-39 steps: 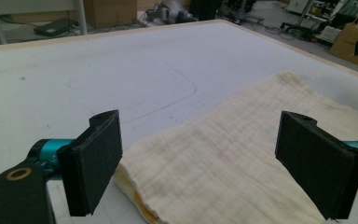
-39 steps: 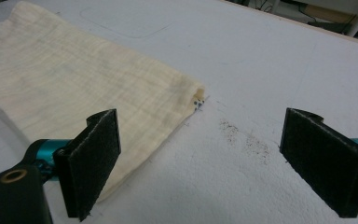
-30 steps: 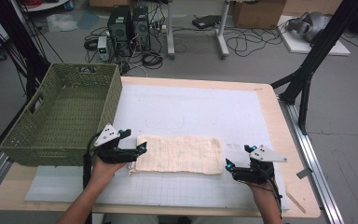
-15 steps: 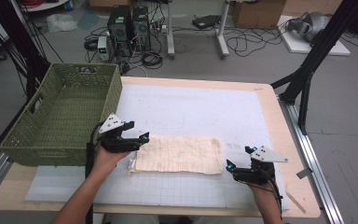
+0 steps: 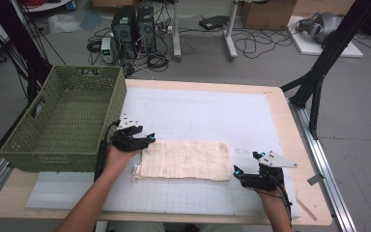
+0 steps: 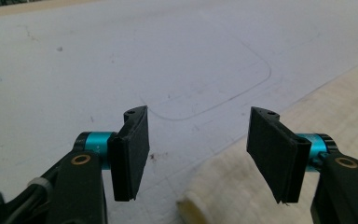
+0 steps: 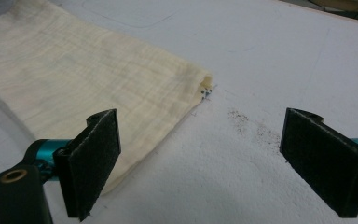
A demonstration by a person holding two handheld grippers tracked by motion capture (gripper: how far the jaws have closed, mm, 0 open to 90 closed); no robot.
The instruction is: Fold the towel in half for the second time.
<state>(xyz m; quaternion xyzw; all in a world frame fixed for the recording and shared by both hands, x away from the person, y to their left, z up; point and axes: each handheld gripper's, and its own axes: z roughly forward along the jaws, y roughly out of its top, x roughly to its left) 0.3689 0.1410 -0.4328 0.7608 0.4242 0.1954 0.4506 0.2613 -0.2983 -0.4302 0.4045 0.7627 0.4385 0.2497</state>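
The folded cream cloth [image 5: 183, 160] lies flat on the counter's white mat [image 5: 212, 111] beside a green basket [image 5: 63, 121]. The left tool [image 5: 147, 140] (jaws just closing, nothing pinched) straddles its far-left corner; the right tool [image 5: 236, 171] waits spread at its near-right corner.

A: What lies in the middle?
B: A folded cream cloth [image 5: 184, 160] on a white mat [image 5: 198, 111], with a green basket [image 5: 63, 123] at the left.
A: And the hands?
B: The left gripper [image 5: 145, 140] sits at the cloth's upper left corner, jaws just closing; the right gripper [image 5: 244, 170] rests just beside its lower right corner.
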